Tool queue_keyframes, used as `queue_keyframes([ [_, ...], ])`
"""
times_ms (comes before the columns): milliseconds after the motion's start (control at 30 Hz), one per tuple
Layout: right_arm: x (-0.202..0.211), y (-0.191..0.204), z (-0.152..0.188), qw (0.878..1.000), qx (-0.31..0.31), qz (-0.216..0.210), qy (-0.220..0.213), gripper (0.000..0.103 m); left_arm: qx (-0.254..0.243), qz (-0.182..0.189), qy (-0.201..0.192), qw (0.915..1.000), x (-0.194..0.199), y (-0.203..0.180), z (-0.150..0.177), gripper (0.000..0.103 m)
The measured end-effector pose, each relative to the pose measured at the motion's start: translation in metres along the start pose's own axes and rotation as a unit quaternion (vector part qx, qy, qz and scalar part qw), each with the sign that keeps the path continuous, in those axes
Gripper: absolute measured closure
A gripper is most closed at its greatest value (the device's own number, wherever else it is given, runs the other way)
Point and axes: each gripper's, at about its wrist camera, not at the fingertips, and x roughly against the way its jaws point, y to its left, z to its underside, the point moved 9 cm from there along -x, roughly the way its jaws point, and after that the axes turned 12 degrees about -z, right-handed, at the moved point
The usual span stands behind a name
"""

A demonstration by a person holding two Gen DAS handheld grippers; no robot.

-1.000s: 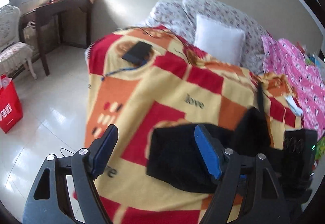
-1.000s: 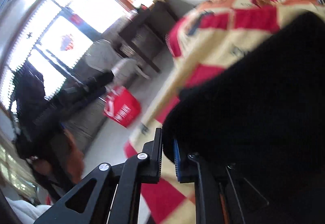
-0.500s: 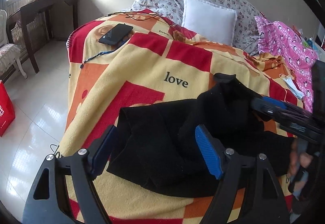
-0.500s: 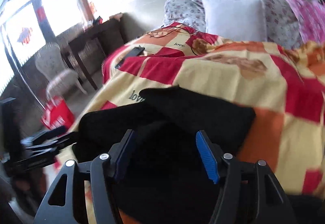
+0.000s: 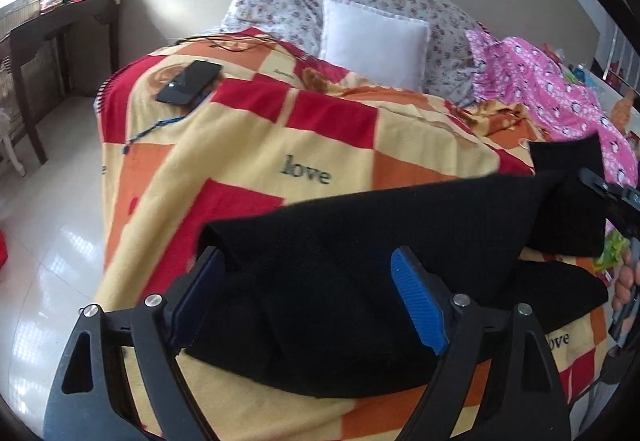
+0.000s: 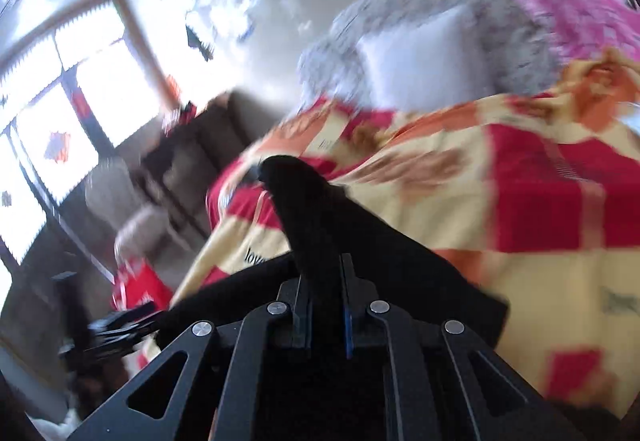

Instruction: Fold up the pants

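Black pants [image 5: 360, 241] lie over "love" blanket [image 5: 256, 145] (on bed); right gripper [image 6: 326, 305] jaws just closed, pinching them; left gripper [image 5: 308, 297] jaws just opened wide around them.

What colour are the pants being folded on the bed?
Plain black pants, with no visible pattern; clearest in the left wrist view.

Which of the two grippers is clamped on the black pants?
The right gripper: its jaws pinch a fold of the black pants. The left gripper stands wide open.

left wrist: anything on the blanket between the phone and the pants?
No, bare blanket only, with "love" woven in, between the phone and the pants. The phone's blue cord trails toward the bed's edge instead.
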Motion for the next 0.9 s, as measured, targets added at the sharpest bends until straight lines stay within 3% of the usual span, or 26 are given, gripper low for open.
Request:
queue_keyframes([
  [67, 0.049, -0.024, 0.011, 0.999, -0.017, 0.033, -0.021, 0.096, -0.013, 0.014, 0.008, 0.9998, -0.002, -0.015, 0.005, 0.018],
  [167, 0.095, -0.056, 0.045, 0.997, -0.048, 0.059, -0.016, 0.093, -0.033, 0.011, 0.027, 0.9990, -0.009, -0.028, 0.017, 0.018],
  [400, 0.143, -0.128, 0.065, 0.981, -0.118, 0.141, -0.059, 0.096, -0.018, 0.032, 0.064, 0.9973, -0.004, -0.031, 0.035, 0.018],
  [500, 0.165, -0.154, 0.076, 0.970, -0.135, 0.192, -0.065, 0.096, -0.031, 0.004, 0.058, 0.9978, 0.001, -0.017, 0.040, 0.018],
  [633, 0.162, -0.167, 0.106, 0.960, -0.136, 0.244, 0.020, 0.061, -0.015, -0.023, 0.055, 0.9981, 0.002, 0.011, 0.038, 0.018],
  [667, 0.163, -0.159, 0.106, 0.961, -0.127, 0.245, 0.022, 0.061, -0.009, -0.030, 0.056, 0.9979, 0.001, 0.018, 0.036, 0.018],
  [800, 0.140, -0.096, 0.084, 0.986, -0.084, 0.145, 0.010, 0.051, 0.008, -0.060, 0.066, 0.9960, -0.009, 0.040, 0.035, 0.018],
  [900, 0.090, -0.036, 0.077, 0.998, -0.047, 0.030, 0.042, 0.049, 0.025, -0.068, 0.073, 0.9947, -0.020, 0.050, 0.035, 0.018],
])
